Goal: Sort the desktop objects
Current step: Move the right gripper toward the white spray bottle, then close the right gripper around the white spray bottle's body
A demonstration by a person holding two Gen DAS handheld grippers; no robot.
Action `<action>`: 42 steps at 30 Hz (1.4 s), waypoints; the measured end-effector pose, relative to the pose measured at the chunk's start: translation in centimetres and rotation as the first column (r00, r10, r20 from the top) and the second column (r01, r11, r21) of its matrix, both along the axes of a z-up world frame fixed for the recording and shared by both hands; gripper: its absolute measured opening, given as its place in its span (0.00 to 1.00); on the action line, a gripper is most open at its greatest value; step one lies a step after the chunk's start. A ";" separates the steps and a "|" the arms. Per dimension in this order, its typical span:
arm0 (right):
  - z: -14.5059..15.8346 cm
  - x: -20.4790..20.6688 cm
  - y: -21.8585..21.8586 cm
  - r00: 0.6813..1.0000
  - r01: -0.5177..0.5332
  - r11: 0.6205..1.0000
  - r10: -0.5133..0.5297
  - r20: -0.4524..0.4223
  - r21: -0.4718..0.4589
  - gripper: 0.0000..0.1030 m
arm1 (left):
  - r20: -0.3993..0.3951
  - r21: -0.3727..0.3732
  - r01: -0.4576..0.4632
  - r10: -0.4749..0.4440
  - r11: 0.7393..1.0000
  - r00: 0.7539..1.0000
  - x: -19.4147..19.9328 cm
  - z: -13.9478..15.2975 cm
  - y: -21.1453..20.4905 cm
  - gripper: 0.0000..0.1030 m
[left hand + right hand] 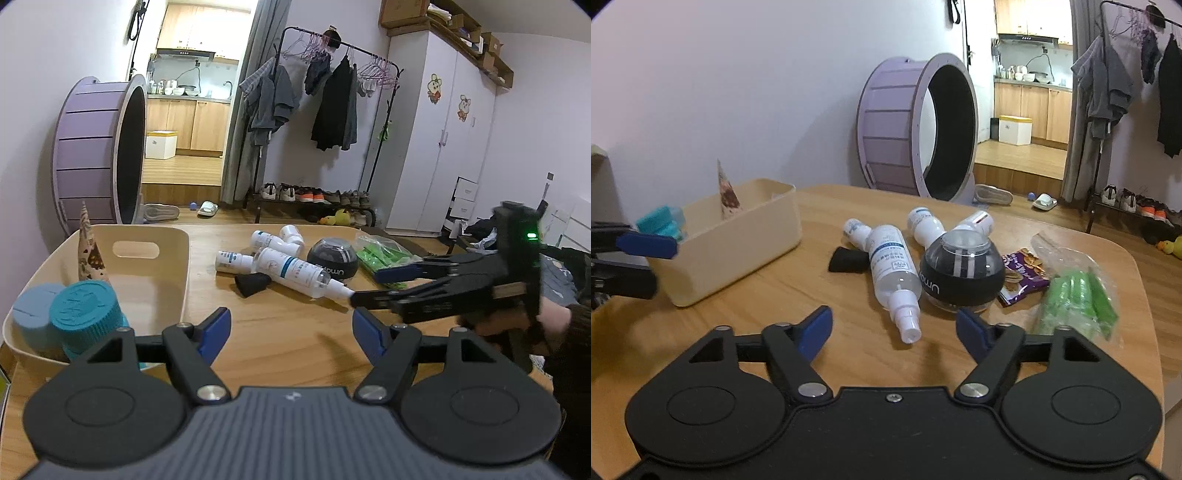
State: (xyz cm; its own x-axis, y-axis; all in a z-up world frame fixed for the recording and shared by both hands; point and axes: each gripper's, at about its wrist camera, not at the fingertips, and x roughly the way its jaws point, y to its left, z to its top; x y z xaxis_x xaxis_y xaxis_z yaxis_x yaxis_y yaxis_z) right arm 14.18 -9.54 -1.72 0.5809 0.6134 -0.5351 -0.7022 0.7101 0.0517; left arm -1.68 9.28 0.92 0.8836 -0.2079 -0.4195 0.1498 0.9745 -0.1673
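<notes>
Black globe-shaped gadget (961, 272) reads "Umay" along its band, the only legible writing; labels on the white bottles too small to read. Purple snack packet (1023, 277) at the globe's 3 o'clock, print illegible.

Wooden worktop (775, 314), rounded corners. Room beyond: purple wheel (916, 129) on the floor, kitchen doorway, clothes rack (332, 92) with shoes beneath, white wardrobe (436, 129) with two cartoon stickers.

Count on worktop: four white bottles, the largest a spray bottle (894, 273) lying nozzle toward the right wrist camera; one small black piece (847, 260) touching it at 9 o'clock; one bag of green items (1075, 295). Cream bin (147, 273) at 10 o'clock holds one teal-capped container (85, 314), one pale blue cylinder (33, 317) and one cone-shaped wrapper (88, 254).

Left gripper (291, 328) fingers apart, empty, over bare wood beside the bin. Right gripper (894, 332) fingers apart, flanking the spray nozzle, not clamped.
</notes>
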 end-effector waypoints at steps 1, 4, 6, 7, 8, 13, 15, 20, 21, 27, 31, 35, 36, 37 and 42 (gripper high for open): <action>-0.2 0.4 0.3 1.000 -0.001 1.000 0.001 -0.007 -0.004 0.61 | 0.000 -0.001 -0.001 0.001 1.000 1.000 0.0 0.0 0.0 0.69; -0.7 1.2 1.2 1.000 -0.004 0.999 0.003 -0.015 -0.034 0.53 | 0.002 0.003 -0.004 0.004 1.000 1.000 -0.2 -0.1 -0.1 0.70; -1.1 1.6 1.5 1.000 0.002 0.999 -0.003 -0.024 -0.047 0.45 | 0.003 0.005 -0.008 0.008 1.000 1.000 -0.1 -0.2 -0.1 0.70; -1.2 1.8 1.6 0.999 0.005 0.999 -0.007 -0.032 -0.046 0.45 | 0.002 0.003 -0.009 0.009 1.000 1.000 -0.1 -0.2 -0.1 0.70; -1.3 1.9 1.6 0.999 0.009 0.999 -0.011 -0.038 -0.045 0.45 | 0.001 0.002 -0.009 0.009 1.000 1.000 -0.1 -0.2 0.0 0.69; -1.6 2.1 1.5 0.999 0.014 0.999 -0.016 -0.050 -0.038 0.32 | 0.005 -0.001 -0.006 0.006 1.000 1.000 -0.2 -0.1 -0.1 0.70; -1.7 2.2 1.3 0.998 0.014 1.000 -0.016 -0.068 -0.021 0.25 | 0.005 0.001 -0.007 0.007 1.000 1.000 -0.3 0.0 -0.1 0.70; -1.4 1.7 1.1 0.998 0.019 1.000 -0.020 -0.065 -0.007 0.22 | -0.005 0.019 -0.023 0.023 1.000 1.000 -0.2 -0.2 -0.2 0.70; -1.1 1.5 1.0 0.998 0.019 1.000 -0.019 -0.060 0.001 0.22 | -0.008 0.021 -0.024 0.024 0.999 1.000 -0.2 -0.2 -0.2 0.69; 1.3 -0.6 -0.1 1.000 0.006 0.999 -0.007 0.008 0.052 0.21 | -0.020 0.036 -0.027 0.028 0.999 0.999 -0.2 -0.4 -0.1 0.70; 3.3 -2.1 -0.9 0.998 -0.012 0.995 0.006 0.058 0.094 0.21 | -0.021 0.044 -0.022 0.023 0.999 1.000 -0.3 -0.4 -0.2 0.70; 4.7 -3.1 -1.1 0.996 -0.033 0.992 0.022 0.091 0.118 0.20 | -0.021 0.049 -0.018 0.019 0.999 1.000 -0.3 -0.3 -0.2 0.70; 4.8 -3.2 -1.1 0.995 -0.037 0.992 0.026 0.092 0.122 0.20 | -0.021 0.050 -0.017 0.018 0.999 1.000 -0.3 -0.3 -0.2 0.70; 4.9 -3.3 -1.0 0.995 -0.039 0.991 0.028 0.093 0.125 0.20 | -0.021 0.051 -0.017 0.018 0.999 1.000 -0.3 -0.3 -0.3 0.70; 5.1 -3.5 -0.6 0.992 -0.067 0.991 0.054 0.116 0.111 0.19 | -0.026 0.056 -0.013 0.015 0.998 1.000 -0.2 -0.4 -0.3 0.70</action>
